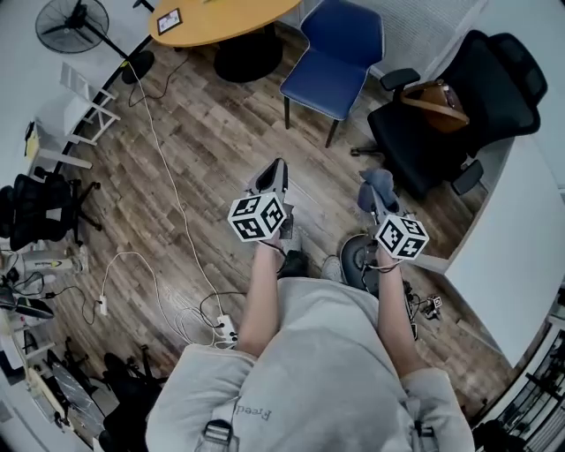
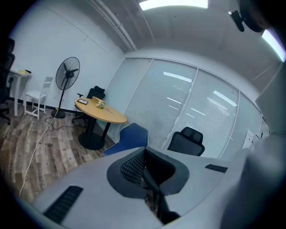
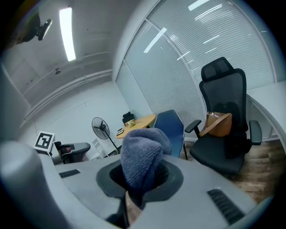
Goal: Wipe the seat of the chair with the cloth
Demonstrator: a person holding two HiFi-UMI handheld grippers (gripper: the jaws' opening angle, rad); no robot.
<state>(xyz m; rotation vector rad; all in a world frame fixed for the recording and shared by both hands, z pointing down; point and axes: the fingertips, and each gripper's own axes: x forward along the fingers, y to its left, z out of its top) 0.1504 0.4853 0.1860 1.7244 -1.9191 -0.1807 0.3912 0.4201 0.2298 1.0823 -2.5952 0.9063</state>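
A blue chair [image 1: 325,81] stands on the wood floor ahead of me, its seat bare; it also shows in the left gripper view [image 2: 129,137] and the right gripper view [image 3: 172,127]. My right gripper [image 1: 375,199] [image 3: 139,181] is shut on a blue-grey cloth [image 1: 378,186] [image 3: 141,154], which bunches up above the jaws. My left gripper [image 1: 273,169] [image 2: 145,169] is held level with it, jaws together with nothing in them. Both grippers are in the air, well short of the chair.
A black office chair [image 1: 446,124] with a brown bag [image 1: 434,103] on its seat stands right of the blue one. A round wooden table [image 1: 221,18] is behind, a fan [image 1: 72,23] far left. Cables [image 1: 168,190] cross the floor. A white counter [image 1: 516,256] runs along the right.
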